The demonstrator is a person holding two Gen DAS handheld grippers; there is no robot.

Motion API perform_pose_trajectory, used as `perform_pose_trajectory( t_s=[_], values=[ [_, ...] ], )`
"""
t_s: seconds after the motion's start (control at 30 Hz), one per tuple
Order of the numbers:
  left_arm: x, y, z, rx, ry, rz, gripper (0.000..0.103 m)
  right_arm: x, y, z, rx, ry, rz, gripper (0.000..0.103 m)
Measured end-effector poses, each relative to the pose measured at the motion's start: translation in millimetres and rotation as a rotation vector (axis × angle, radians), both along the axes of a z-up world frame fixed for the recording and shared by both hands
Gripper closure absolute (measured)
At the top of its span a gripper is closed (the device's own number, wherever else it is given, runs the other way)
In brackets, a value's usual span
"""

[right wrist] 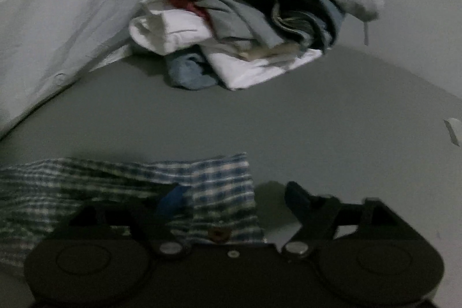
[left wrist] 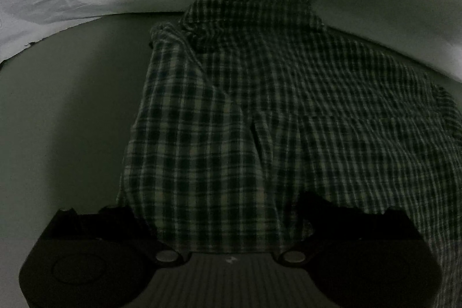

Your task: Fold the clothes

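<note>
The checked woven shirt (left wrist: 245,111) lies rumpled on the smooth grey surface (left wrist: 66,111). The left gripper (left wrist: 219,210) stands wide open over it, gripping nothing. The right gripper (right wrist: 236,195) is partly open astride the shirt's edge, pads not pressing; a soft clothes pile (right wrist: 231,28) lies beyond.

Your left tongs (left wrist: 215,210): matte black housing, two round silver pivot screws, ribbed grey centre plate. Your right tongs (right wrist: 234,198): same black build, one blue-tipped finger (right wrist: 171,199).

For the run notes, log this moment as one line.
stage: mid fold | left gripper: open over plaid shirt | right gripper: open at shirt corner | clothes pile: untouched behind
</note>
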State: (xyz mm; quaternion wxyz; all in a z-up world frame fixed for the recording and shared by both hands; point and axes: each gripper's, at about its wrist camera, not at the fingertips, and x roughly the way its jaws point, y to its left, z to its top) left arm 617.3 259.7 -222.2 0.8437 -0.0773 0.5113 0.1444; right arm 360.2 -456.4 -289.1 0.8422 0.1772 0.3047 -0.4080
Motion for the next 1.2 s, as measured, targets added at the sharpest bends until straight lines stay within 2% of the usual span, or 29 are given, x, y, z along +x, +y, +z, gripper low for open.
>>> perform_pose_trajectory(
  t_s=[0.03,0.1,0.13,0.2,0.3,0.4,0.53,0.6,0.77,0.87,0.93,1.03,1.07,1.17,1.2],
  values=[
    [-0.7,0.5,0.0,-0.001,0.000,-0.002,0.000,1.2,2.1,0.9,0.002,-0.002,0.033,0.050],
    [-1.5,2.2,0.6,-0.005,0.002,-0.001,0.000,4.1,3.9,4.0,0.015,-0.010,0.072,0.079],
    [-2.4,3.1,1.4,-0.008,0.004,0.002,0.000,4.8,3.4,5.3,0.037,-0.029,0.089,0.086],
    [-6.7,4.9,5.1,-0.025,-0.003,0.012,0.000,3.8,1.5,8.3,0.104,-0.100,0.103,0.093],
    [-16.0,7.8,15.4,-0.048,-0.028,0.015,0.000,1.0,2.7,12.6,0.233,-0.251,0.117,0.097],
    [-28.9,10.3,29.0,-0.048,-0.063,0.007,0.000,3.4,11.2,13.0,0.439,-0.460,0.137,0.097],
    [-52.3,18.1,49.9,-0.050,-0.110,0.005,0.000,25.7,40.9,-2.7,0.778,-0.702,0.176,0.098],
    [-63.4,21.6,57.8,-0.057,-0.128,0.012,0.000,45.7,64.9,-12.1,0.942,-0.758,0.216,0.098],
    [-87.8,23.3,68.5,-0.105,-0.150,0.017,0.000,94.0,139.5,-40.5,1.350,-0.772,0.302,0.098],
    [-97.5,17.0,68.3,-0.123,-0.148,-0.002,0.000,117.4,181.9,-60.5,1.517,-0.668,0.322,0.098],
    [-101.7,12.4,65.1,-0.133,-0.142,-0.019,0.000,126.5,198.3,-73.7,1.554,-0.576,0.307,0.097],
    [-105.6,5.0,61.5,-0.150,-0.133,-0.053,0.000,136.4,212.7,-86.8,1.573,-0.447,0.301,0.087],
    [-105.8,2.2,61.3,-0.156,-0.134,-0.065,0.000,137.4,213.6,-87.1,1.572,-0.440,0.308,0.085],
    [-104.7,-7.0,61.2,-0.171,-0.139,-0.107,0.000,139.9,209.4,-77.6,1.532,-0.448,0.334,0.061],
    [-103.4,-10.6,61.4,-0.175,-0.140,-0.124,0.000,141.5,206.5,-72.9,1.513,-0.454,0.348,0.058]
  ],
)
